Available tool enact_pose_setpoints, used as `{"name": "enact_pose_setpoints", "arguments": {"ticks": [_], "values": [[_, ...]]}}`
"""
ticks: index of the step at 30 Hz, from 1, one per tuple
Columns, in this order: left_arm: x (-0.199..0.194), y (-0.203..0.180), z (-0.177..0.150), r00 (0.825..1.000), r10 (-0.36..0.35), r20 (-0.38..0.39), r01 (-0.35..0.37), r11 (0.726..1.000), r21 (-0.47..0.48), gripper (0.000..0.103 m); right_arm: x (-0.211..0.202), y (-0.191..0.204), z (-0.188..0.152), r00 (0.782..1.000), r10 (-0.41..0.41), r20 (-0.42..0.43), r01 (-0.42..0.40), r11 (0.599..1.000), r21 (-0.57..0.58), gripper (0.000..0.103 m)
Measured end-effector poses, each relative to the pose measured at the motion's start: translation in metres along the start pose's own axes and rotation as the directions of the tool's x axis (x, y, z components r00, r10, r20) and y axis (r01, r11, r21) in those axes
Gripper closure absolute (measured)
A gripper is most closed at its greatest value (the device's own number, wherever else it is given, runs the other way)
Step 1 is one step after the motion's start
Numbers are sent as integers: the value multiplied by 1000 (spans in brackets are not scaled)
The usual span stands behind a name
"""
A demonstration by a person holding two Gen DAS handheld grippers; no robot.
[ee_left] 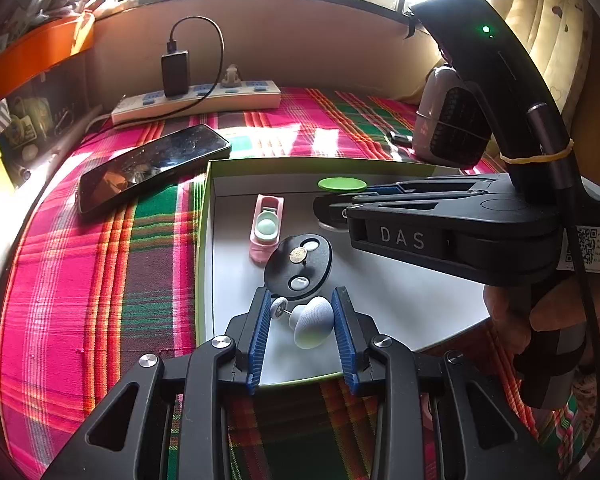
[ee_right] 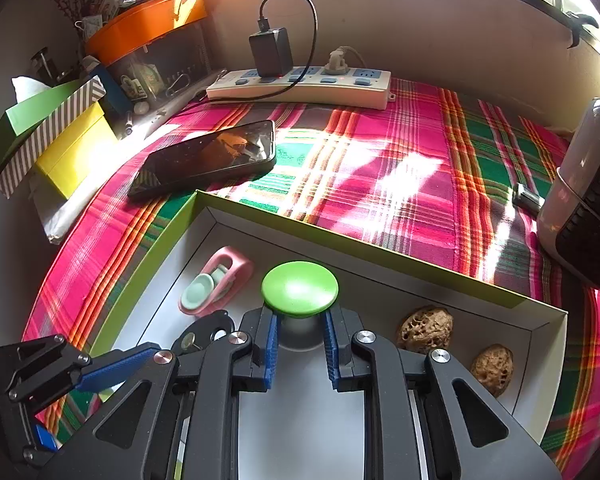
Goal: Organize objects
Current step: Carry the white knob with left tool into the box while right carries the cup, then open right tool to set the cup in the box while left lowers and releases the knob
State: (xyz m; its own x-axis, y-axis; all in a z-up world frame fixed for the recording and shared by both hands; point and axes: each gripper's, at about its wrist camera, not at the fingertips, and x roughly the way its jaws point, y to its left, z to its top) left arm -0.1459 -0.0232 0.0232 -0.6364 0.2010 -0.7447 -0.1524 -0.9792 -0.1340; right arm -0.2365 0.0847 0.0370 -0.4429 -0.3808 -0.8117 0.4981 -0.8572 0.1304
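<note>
A white box with a lime-green rim (ee_left: pixel 208 208) lies on the plaid cloth. My left gripper (ee_left: pixel 302 294) is low over its near end. Its blue pads are shut on a grey mushroom-shaped knob (ee_left: pixel 314 322) that has a pin and a small white disc. Just beyond sit a black disc (ee_left: pixel 298 262) and a pink holder with a mint roller (ee_left: pixel 266 228). My right gripper (ee_right: pixel 300 314) is shut on the grey stem of a green-capped knob (ee_right: pixel 300 288) near the box's far wall (ee_right: pixel 340 236). Two walnuts (ee_right: pixel 424 328) lie to its right.
A black phone (ee_right: pixel 208 156) lies left of the box, with a power strip and charger (ee_right: pixel 300 84) against the back wall. A white heater (ee_right: pixel 588 200) stands at the right. Yellow, striped and orange boxes (ee_right: pixel 72 152) crowd the left edge.
</note>
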Motion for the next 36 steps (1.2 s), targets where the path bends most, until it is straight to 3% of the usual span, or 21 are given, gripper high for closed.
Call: {"name": "enact_pose_setpoints", "arguments": {"ticks": [5, 10, 14, 31, 36], "values": [[0, 0, -1, 1000, 0, -1, 0, 1000, -1, 74, 0, 1, -2, 1000, -5, -2, 5, 1000, -6, 73], [0, -1, -2, 1000, 0, 0, 0, 1000, -1, 73, -1, 2, -4, 1000, -7, -4, 7, 1000, -7, 72], [0, -1, -2, 1000, 2, -1, -2, 1000, 0, 73, -2, 2, -5, 1000, -2, 0, 2, 1000, -1, 60], [-2, -2, -2, 1000, 3, 0, -3, 1000, 0, 73, -9, 5, -5, 1000, -18, 23, 18, 1000, -2, 60], [-6, -3, -3, 1000, 7, 4, -7, 1000, 8, 69, -12, 5, -6, 1000, -15, 27, 15, 1000, 1, 59]]}}
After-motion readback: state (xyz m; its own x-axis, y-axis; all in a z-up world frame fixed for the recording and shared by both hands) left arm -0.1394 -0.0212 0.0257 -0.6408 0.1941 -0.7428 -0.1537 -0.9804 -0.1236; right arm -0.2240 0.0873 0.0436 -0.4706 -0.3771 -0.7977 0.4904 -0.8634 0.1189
